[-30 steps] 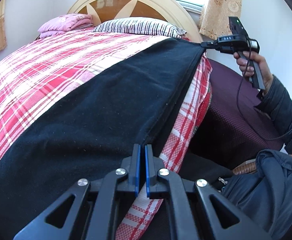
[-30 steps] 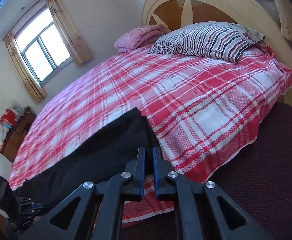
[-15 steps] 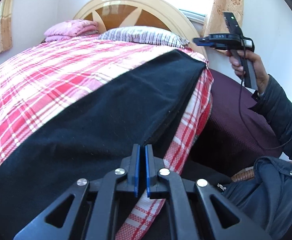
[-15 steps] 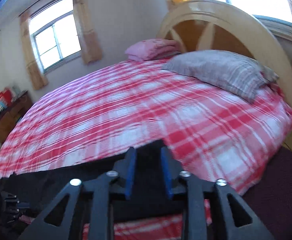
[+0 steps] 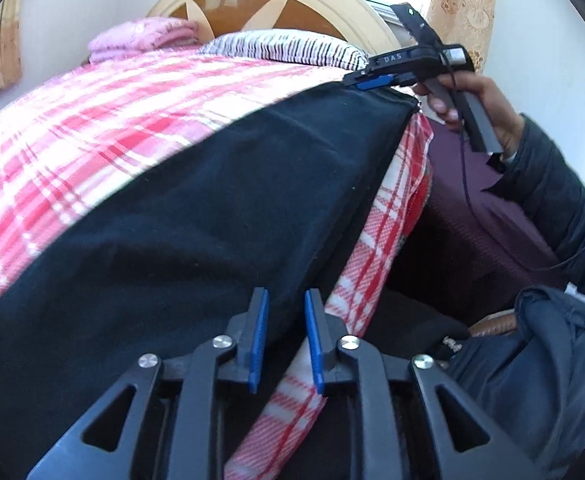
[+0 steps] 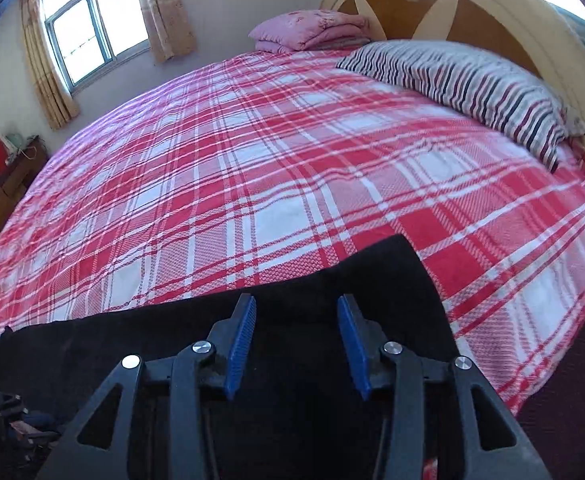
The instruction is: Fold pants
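Note:
Black pants (image 5: 196, 216) lie stretched flat along the near edge of the red plaid bed (image 5: 92, 120). My left gripper (image 5: 286, 294) hovers at their near end. Its jaws are opening, and the pants' side edge shows in the gap with neither pad pressing on it. At the far end, a hand holds my right gripper (image 5: 358, 80) just above the pants' corner. In the right wrist view, that gripper (image 6: 296, 300) hangs over the pants' end (image 6: 372, 280). Its jaws are opening too, and the cloth lies below them, not pinched.
A striped pillow (image 6: 472, 84) and a folded pink blanket (image 6: 312, 28) lie by the curved headboard (image 5: 276, 0). Dark maroon floor (image 5: 472, 216) runs beside the bed, with a person's dark sleeve (image 5: 552, 192) over it. A wooden cabinet (image 6: 0, 192) stands beyond the bed.
Both grippers went from shut to jaws apart and let go of the pants. The right gripper slid sideways and rolled, and now sits over the pants' end.

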Available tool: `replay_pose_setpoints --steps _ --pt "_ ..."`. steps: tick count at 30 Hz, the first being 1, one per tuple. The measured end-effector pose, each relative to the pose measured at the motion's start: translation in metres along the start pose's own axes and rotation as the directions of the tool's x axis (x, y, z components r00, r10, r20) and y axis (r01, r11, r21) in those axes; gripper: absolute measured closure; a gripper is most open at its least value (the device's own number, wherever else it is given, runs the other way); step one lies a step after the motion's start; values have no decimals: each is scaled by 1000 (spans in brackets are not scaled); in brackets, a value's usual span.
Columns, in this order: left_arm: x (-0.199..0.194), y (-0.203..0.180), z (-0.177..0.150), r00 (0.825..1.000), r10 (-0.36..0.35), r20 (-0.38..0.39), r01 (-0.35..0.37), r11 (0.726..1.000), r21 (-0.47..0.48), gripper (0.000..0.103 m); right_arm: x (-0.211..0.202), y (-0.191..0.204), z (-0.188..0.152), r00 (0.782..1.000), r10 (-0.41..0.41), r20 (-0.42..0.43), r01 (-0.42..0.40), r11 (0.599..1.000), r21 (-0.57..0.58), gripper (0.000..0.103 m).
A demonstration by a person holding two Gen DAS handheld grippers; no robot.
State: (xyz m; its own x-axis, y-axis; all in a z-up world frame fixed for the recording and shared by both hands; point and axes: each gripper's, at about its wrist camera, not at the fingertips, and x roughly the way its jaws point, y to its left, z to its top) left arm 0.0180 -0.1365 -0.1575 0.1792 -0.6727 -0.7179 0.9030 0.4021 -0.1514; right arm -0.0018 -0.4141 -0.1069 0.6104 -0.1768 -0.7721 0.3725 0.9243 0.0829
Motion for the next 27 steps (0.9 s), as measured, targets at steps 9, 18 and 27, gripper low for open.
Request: replay_pose_setpoints --steps 9,18,27 --pt "-94 61 -39 957 268 112 -250 956 -153 45 -4 140 19 940 333 -78 -342 924 -172 58" --pt "-117 112 -105 930 366 36 -335 885 -324 37 37 318 17 790 536 -298 -604 763 -230 58" --pt "-105 103 -122 949 316 11 -300 910 -287 31 87 444 -27 685 522 -508 -685 699 -205 58"
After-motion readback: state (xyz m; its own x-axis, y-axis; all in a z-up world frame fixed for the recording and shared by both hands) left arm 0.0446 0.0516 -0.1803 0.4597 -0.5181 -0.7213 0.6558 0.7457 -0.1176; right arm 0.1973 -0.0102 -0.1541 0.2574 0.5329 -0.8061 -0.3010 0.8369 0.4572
